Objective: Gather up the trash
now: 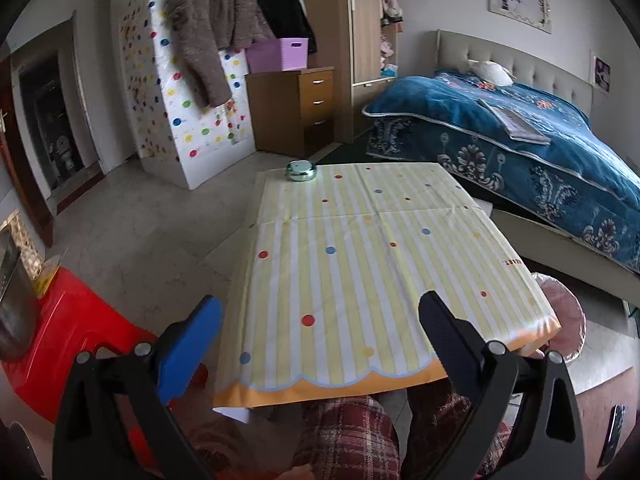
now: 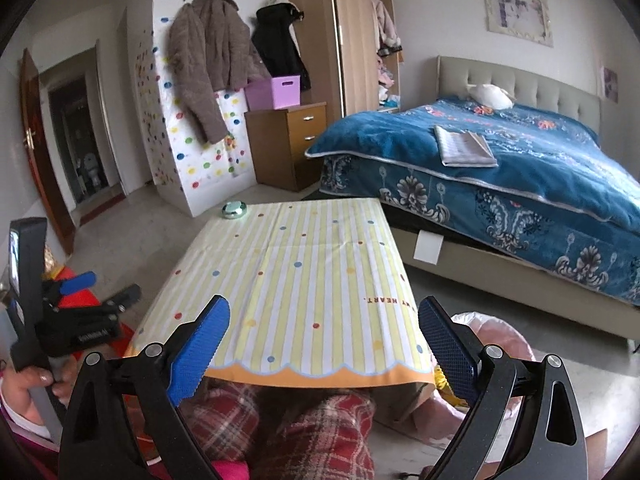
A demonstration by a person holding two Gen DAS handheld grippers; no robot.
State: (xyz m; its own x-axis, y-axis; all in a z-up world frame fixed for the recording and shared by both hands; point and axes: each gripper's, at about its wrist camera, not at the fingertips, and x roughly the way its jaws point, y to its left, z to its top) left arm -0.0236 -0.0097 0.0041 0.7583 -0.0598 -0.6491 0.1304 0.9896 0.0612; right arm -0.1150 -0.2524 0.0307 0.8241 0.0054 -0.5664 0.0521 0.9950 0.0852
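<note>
Bedroom table [image 1: 360,264] shows only a green tin [image 1: 301,171] at its far-left corner, nearer the left gripper [image 1: 320,320]; the right gripper [image 2: 324,328] likewise gapes wide, holding nothing.

The room is a bedroom with white walls [image 2: 440,8] and a grey floor [image 2: 132,216]. At the right of the frame stands a bed [image 2: 520,92] with a blue blanket [image 2: 540,168]. In the upper middle are a tall wooden wardrobe [image 2: 352,40] and a brown drawer cabinet [image 2: 292,144]. A door [image 2: 40,152] stands open at the left.
</note>
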